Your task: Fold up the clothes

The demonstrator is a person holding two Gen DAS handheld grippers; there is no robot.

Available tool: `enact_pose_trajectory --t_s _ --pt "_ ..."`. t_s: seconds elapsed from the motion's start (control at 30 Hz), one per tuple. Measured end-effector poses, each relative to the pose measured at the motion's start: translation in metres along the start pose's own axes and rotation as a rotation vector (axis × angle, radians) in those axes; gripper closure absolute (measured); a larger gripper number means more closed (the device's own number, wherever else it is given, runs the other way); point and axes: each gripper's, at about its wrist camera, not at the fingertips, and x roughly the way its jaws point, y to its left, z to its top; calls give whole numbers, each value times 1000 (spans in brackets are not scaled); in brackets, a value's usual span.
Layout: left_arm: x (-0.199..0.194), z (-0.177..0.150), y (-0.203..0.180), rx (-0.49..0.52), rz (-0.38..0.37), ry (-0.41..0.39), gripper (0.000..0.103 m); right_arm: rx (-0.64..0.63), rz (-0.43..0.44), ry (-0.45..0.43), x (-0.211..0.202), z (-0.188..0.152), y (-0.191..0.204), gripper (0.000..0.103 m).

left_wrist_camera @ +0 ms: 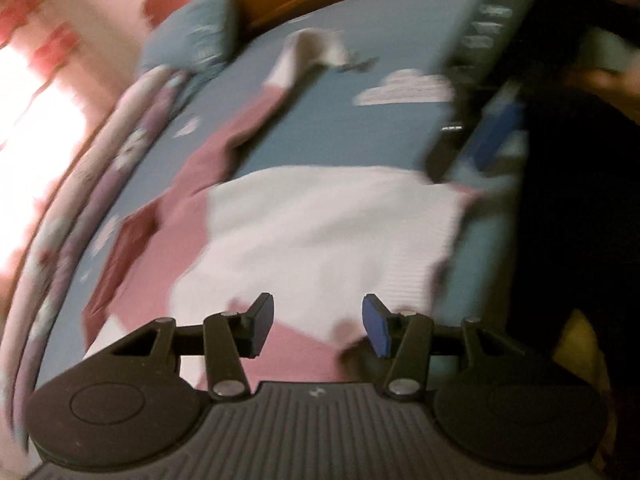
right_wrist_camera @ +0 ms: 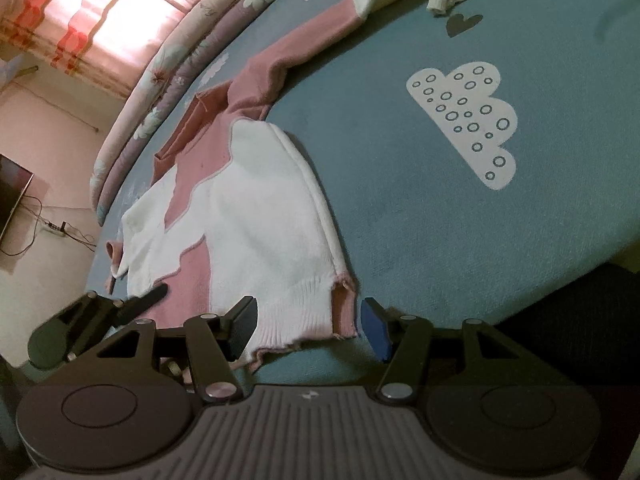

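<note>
The pink and white knitted sweater (right_wrist_camera: 248,216) lies spread on the bed's blue-grey sheet with white cloud prints (right_wrist_camera: 460,240), its ribbed white hem (right_wrist_camera: 296,308) nearest to the right gripper (right_wrist_camera: 308,326) and one long sleeve (right_wrist_camera: 320,36) stretched away toward the far side. It looks soft, light and limp, so I judge it will sag and drape when lifted, and the knit may stretch if pulled at only one point. The thick ribbed hem corners or the shoulder seams seem the best places to take hold. The right jaws stand released, with the hem corner between them but not pinched. The left gripper (left_wrist_camera: 318,328) hovers over the sweater's body, its jaws also released and holding nothing.
</note>
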Motion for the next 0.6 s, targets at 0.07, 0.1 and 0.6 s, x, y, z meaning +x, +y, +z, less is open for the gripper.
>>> enact_pose_trajectory --t_s 0.07,0.1,0.6 --pt "0 3 -10 25 -50 -20 52 4 -3 6 2 0 0 41" --pt "2 5 -15 36 -63 -27 52 8 -7 9 3 -1 -1 41" --pt "21 7 -24 -25 -1 25 95 -137 -69 -14 2 0 15 41"
